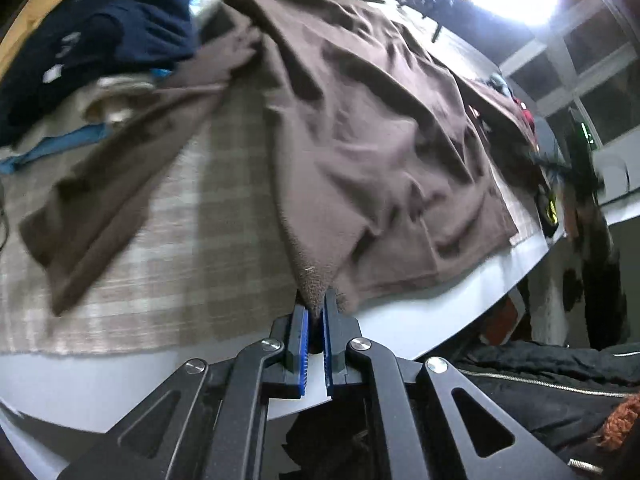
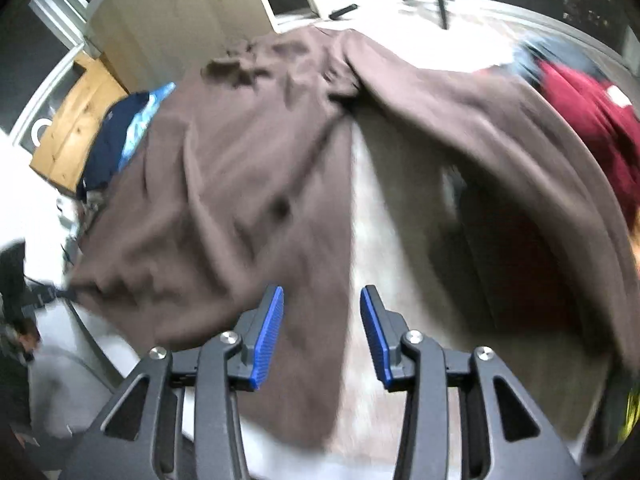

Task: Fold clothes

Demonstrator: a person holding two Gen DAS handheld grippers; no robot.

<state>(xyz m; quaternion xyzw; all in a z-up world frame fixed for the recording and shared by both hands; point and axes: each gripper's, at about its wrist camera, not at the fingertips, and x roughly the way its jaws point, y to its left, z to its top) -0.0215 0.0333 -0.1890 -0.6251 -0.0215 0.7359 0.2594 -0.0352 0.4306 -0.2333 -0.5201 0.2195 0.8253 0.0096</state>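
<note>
A brown long-sleeved top (image 1: 360, 120) lies spread and wrinkled over a checked cloth (image 1: 180, 232) on a white table. My left gripper (image 1: 316, 312) is shut on the top's near hem corner at the table's front edge. One sleeve (image 1: 100, 200) trails to the left. In the right wrist view the same brown top (image 2: 240, 184) fills the middle, its other sleeve (image 2: 500, 140) arching to the right. My right gripper (image 2: 322, 332) is open and empty just above the top's lower edge; this view is blurred.
A dark navy garment (image 1: 108, 32) with light blue and cream cloth under it is heaped at the far left. A dark red garment (image 2: 592, 120) lies at the far right. A black jacket (image 1: 560, 380) sits below the table's front edge. A wooden cabinet (image 2: 76, 128) stands beyond.
</note>
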